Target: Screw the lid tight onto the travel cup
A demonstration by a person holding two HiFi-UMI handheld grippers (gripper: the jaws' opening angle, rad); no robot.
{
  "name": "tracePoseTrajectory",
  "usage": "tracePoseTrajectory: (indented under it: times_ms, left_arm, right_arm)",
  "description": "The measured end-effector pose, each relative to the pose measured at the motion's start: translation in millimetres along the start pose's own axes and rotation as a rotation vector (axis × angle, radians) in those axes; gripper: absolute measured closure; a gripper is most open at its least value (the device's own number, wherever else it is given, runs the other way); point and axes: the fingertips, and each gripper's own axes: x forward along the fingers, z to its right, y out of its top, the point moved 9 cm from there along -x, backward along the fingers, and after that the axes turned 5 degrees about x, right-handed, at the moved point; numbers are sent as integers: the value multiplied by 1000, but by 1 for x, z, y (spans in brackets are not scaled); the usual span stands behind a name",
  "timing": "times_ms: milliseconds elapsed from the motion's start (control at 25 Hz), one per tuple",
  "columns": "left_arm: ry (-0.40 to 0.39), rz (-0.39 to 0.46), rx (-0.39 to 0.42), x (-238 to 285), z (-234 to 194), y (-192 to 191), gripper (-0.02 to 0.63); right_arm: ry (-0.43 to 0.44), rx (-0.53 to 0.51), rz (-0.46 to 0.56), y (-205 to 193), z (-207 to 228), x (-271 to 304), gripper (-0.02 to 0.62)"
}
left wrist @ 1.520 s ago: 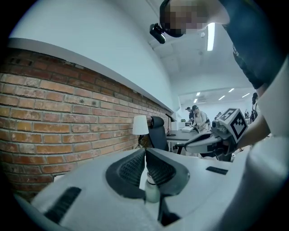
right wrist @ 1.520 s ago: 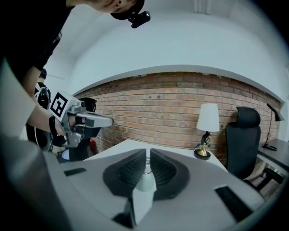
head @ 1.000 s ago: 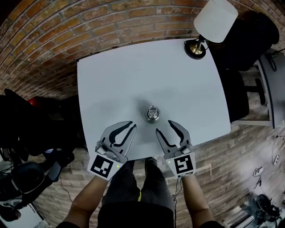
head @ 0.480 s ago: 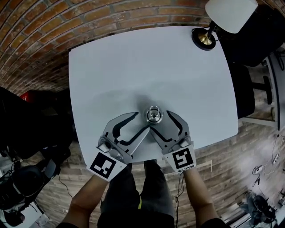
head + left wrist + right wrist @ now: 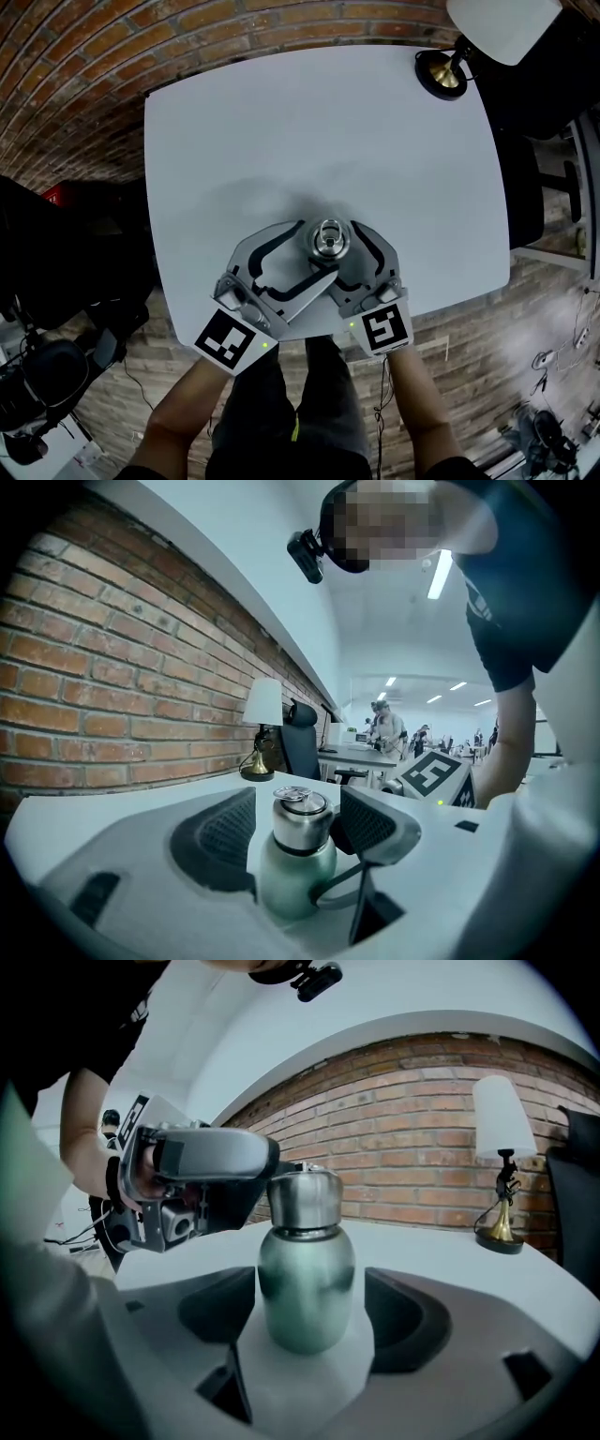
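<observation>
A small green steel travel cup (image 5: 328, 240) with a silver lid (image 5: 300, 816) stands upright near the front edge of the white table (image 5: 281, 122). My left gripper (image 5: 314, 249) reaches in from the lower left. Its jaws have just been opening and now stand on either side of the cup's upper part (image 5: 298, 855), with the pads (image 5: 217, 841) apart from it. My right gripper (image 5: 341, 253) comes in from the lower right. Its jaws have also just been opening. They flank the cup body (image 5: 306, 1288) with a gap on both sides.
A brass-footed lamp (image 5: 448, 71) with a white shade (image 5: 506, 23) stands at the table's far right corner. A dark office chair (image 5: 534, 122) sits beyond the right edge, and a brick wall (image 5: 75, 75) runs behind. The table's front edge is just below the grippers.
Both grippers have moved forward from in front of the cup and widened their jaws. They now straddle the cup from both sides and cross each other beneath it.
</observation>
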Motion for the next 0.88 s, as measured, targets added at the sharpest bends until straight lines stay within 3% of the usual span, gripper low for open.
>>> tracePoseTrajectory:
  times_ms: [400,680,760,880]
  left_arm:
    - [36,14,60,15,7,-3,328]
    - [64,5,58,23,10,-10,329]
    - [73,11,84,23,9,-9,368]
    - [38,20,106,23,7,-8,368]
  right_arm:
    - [0,-9,-12,-4,-3,11,264]
    - [15,-8,-27,-4,-1,14,264]
    - [19,-4,-25,-4,-1,14,264]
    - [27,-5,-23,-5,0,14,264]
